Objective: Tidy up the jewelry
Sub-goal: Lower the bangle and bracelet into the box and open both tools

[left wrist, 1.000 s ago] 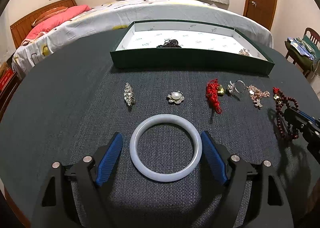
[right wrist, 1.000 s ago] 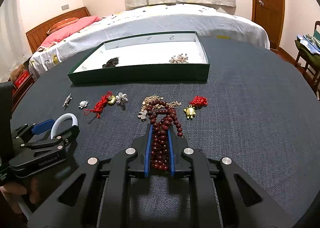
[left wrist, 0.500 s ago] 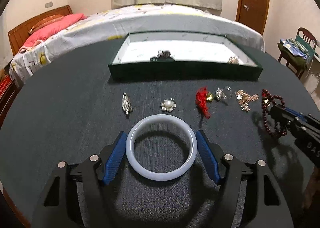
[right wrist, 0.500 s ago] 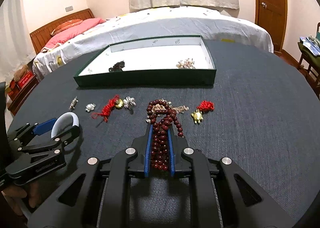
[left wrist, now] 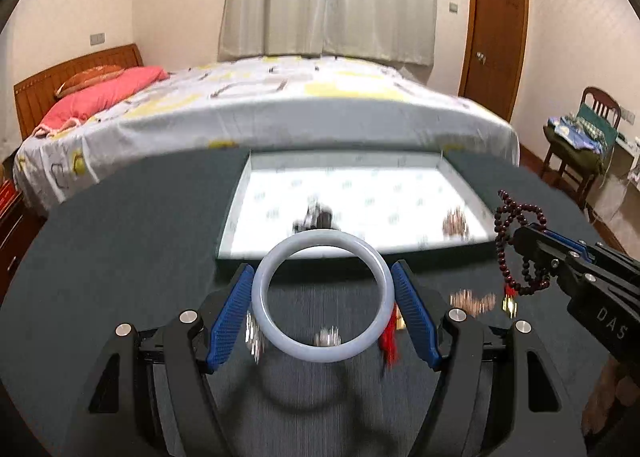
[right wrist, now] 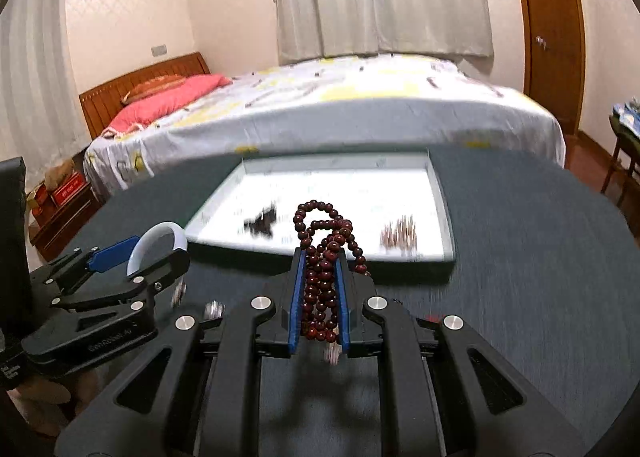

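My left gripper [left wrist: 322, 297] is shut on a pale white-blue bangle [left wrist: 264, 317] and holds it above the dark table, just in front of the green tray [left wrist: 232, 217]. My right gripper [right wrist: 320, 289] is shut on a dark red bead necklace [right wrist: 322, 257], also lifted off the table near the tray [right wrist: 446, 217]. The necklace [left wrist: 520, 249] hangs at the right of the left wrist view. The bangle [right wrist: 160, 237] shows at the left of the right wrist view. A dark item [left wrist: 318, 217] and a rose-gold item [left wrist: 454, 223] lie in the tray.
Blurred small pieces lie on the table below the grippers: brooches [left wrist: 328, 337], a red tassel charm [left wrist: 390, 345], a rose-gold piece [left wrist: 470, 301]. A bed [left wrist: 280, 105] stands behind the table, a chair [left wrist: 584, 145] at right.
Both grippers have risen off the table and moved forward toward the tray, carrying the bangle and the bead necklace. The loose pieces now lie below and behind the fingertips.
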The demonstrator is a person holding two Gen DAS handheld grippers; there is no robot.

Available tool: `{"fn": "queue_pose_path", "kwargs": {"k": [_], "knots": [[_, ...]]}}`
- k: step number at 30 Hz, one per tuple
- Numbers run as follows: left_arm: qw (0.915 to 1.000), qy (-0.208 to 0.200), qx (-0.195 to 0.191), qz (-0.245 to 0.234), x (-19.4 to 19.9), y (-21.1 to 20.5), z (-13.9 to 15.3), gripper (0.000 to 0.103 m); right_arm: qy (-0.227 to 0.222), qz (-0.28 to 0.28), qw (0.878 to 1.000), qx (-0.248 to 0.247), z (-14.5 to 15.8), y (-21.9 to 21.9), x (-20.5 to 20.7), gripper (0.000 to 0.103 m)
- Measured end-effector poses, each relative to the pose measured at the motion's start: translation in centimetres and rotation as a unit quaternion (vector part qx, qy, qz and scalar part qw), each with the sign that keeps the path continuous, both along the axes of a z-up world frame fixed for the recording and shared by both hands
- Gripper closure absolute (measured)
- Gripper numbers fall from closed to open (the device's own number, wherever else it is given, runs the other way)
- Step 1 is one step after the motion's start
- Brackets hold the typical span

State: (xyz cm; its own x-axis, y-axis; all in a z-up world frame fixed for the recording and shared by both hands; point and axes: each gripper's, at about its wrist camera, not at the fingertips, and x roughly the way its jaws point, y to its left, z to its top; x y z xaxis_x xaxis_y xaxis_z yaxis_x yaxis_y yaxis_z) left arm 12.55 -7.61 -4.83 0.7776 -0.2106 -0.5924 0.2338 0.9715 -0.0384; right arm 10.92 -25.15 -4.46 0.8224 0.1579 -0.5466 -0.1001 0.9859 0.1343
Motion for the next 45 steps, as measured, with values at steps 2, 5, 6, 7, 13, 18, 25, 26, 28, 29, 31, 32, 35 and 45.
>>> {"fn": "queue_pose_path", "kwargs": {"k": [2, 5, 6, 7, 13, 18, 25, 26, 28, 29, 31, 32, 35, 45], "knots": [[0.9999, -0.014, 0.001, 0.0, 1.2, -0.2, 0.6, 0.035, -0.01, 0.0, 1.0, 0.0, 0.7, 0.0, 1.4, 0.089], [0.9997, -0.026, -0.002, 0.002, 3.7, -0.3, 1.2, 0.035, -0.022, 0.001, 1.0, 0.004, 1.6, 0.0, 3.5, 0.089], [0.9996, -0.028, -0.006, 0.002, 4.3, -0.2, 1.3, 0.035, -0.026, 0.001, 1.0, 0.005, 1.8, 0.0, 4.2, 0.089], [0.9995, -0.028, -0.013, 0.003, 5.4, -0.1, 1.5, 0.035, -0.03, 0.002, 1.0, 0.007, 2.0, 0.0, 5.2, 0.089], [0.9998, -0.006, -0.014, 0.012, 10.2, 0.1, -0.2, 0.035, -0.018, 0.006, 1.0, -0.001, 0.8, 0.3, 9.6, 0.089], [0.9982, 0.051, -0.02, 0.023, 13.0, 0.7, -4.1, 0.035, 0.04, 0.007, 0.999, -0.006, -3.3, 0.5, 12.7, 0.089], [0.9963, 0.082, -0.01, 0.024, 13.8, 1.0, -6.3, 0.035, 0.084, 0.003, 0.996, -0.019, -6.2, 0.7, 14.1, 0.089], [0.996, 0.086, -0.011, 0.023, 14.0, 1.1, -6.5, 0.035, 0.088, 0.003, 0.996, -0.021, -6.5, 0.7, 14.3, 0.089], [0.9952, 0.094, -0.012, 0.022, 14.2, 1.1, -6.9, 0.035, 0.095, 0.001, 0.995, -0.024, -7.0, 0.6, 14.5, 0.089], [0.995, 0.097, -0.011, 0.022, 14.2, 1.1, -6.9, 0.035, 0.098, 0.002, 0.995, -0.024, -7.1, 0.6, 14.6, 0.089], [0.9947, 0.101, -0.006, 0.018, 14.5, 0.9, -6.8, 0.034, 0.105, 0.001, 0.994, -0.025, -7.5, 0.5, 14.6, 0.086], [0.9946, 0.102, -0.004, 0.019, 14.6, 0.9, -6.9, 0.034, 0.108, -0.001, 0.994, -0.024, -7.6, 0.5, 14.8, 0.085], [0.9944, 0.104, 0.003, 0.018, 14.7, 0.8, -7.0, 0.034, 0.107, -0.002, 0.994, -0.02, -7.5, 0.3, 14.7, 0.068], [0.9949, 0.099, -0.005, 0.016, 14.7, 1.0, -6.6, 0.029, 0.091, -0.007, 0.996, -0.018, -6.5, -0.2, 13.8, 0.06]]}}
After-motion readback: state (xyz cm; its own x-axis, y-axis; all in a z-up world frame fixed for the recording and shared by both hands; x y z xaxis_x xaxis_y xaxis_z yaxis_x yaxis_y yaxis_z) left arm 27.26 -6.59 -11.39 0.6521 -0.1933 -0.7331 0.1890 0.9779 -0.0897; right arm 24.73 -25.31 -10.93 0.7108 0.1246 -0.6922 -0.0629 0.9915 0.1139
